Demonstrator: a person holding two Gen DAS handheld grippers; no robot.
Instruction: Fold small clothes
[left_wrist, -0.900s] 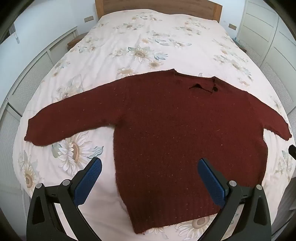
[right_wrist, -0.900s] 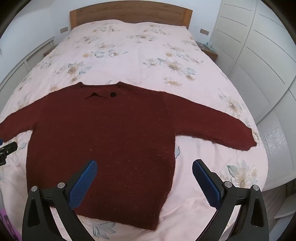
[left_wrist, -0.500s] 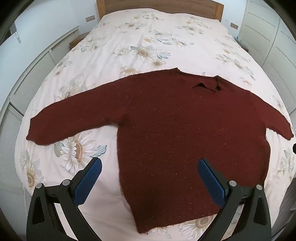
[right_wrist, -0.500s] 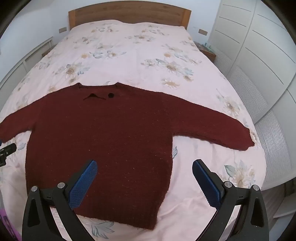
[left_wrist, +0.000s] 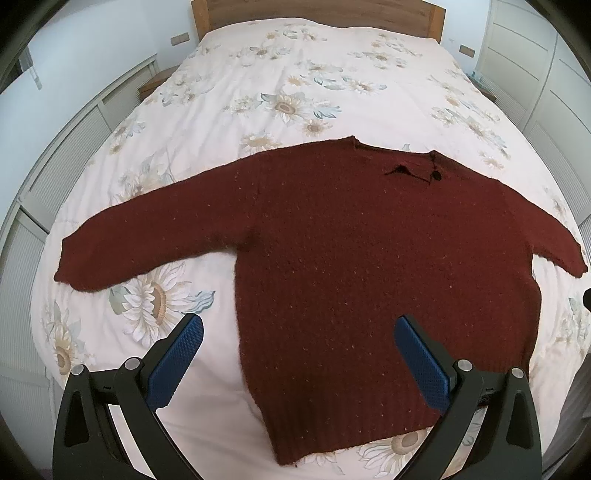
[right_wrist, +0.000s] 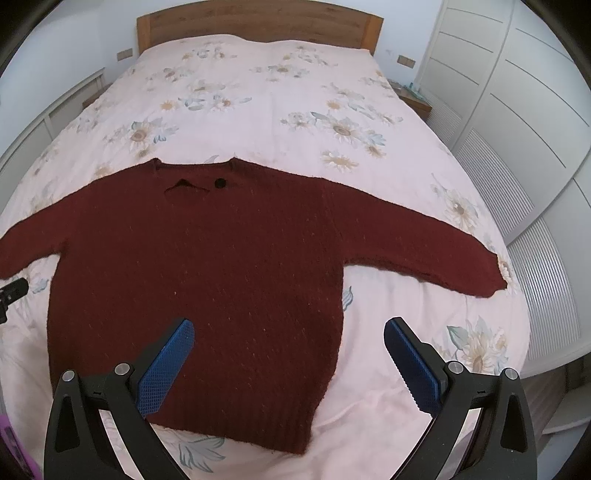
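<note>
A dark red knitted sweater (left_wrist: 362, 258) lies flat on the bed, sleeves spread out to both sides, collar with a dark button toward the headboard. It also shows in the right wrist view (right_wrist: 207, 266). My left gripper (left_wrist: 295, 328) is open and empty, held above the sweater's lower left hem. My right gripper (right_wrist: 288, 332) is open and empty, held above the sweater's lower right side. A bit of the left gripper's black body (right_wrist: 11, 291) shows at the right wrist view's left edge.
The bed has a pale floral cover (left_wrist: 295, 74) and a wooden headboard (right_wrist: 258, 26). White wardrobe doors (right_wrist: 517, 129) stand to the right, white panelled units (left_wrist: 55, 166) to the left. A nightstand (right_wrist: 413, 99) sits by the headboard.
Both grippers have drawn back slightly toward the foot of the bed; the sweater sits a little lower in both views. The sweater itself has not moved.
</note>
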